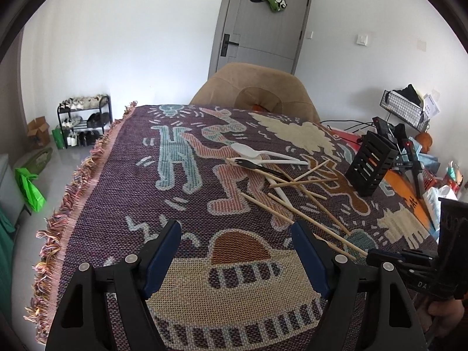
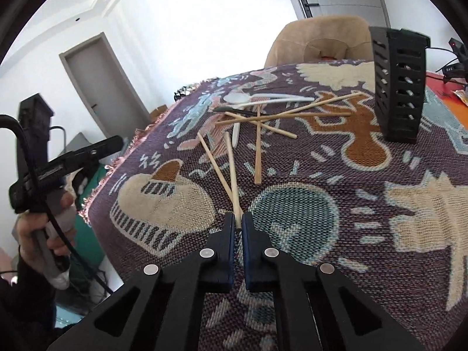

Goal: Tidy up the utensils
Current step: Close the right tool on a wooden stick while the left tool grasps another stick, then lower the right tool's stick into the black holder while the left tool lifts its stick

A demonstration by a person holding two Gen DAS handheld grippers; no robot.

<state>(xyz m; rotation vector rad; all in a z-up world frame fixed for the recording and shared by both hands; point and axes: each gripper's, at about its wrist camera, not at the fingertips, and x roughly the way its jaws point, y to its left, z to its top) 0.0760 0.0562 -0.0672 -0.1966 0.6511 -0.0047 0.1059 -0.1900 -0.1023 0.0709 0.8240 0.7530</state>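
Note:
Two wooden chopsticks lie on the patterned tablecloth, and my right gripper is shut on their near ends. Beyond them lies a loose pile of more chopsticks, white plastic spoons and a black fork. A black slotted utensil holder stands upright at the far right. In the left wrist view my left gripper hangs open over bare cloth, nothing between its fingers. The pile and holder lie ahead to its right.
A tan chair stands behind the table's far edge. Cables, a wire basket and other clutter crowd the right end. The cloth's fringe marks the left edge. A shoe rack and bags sit on the floor.

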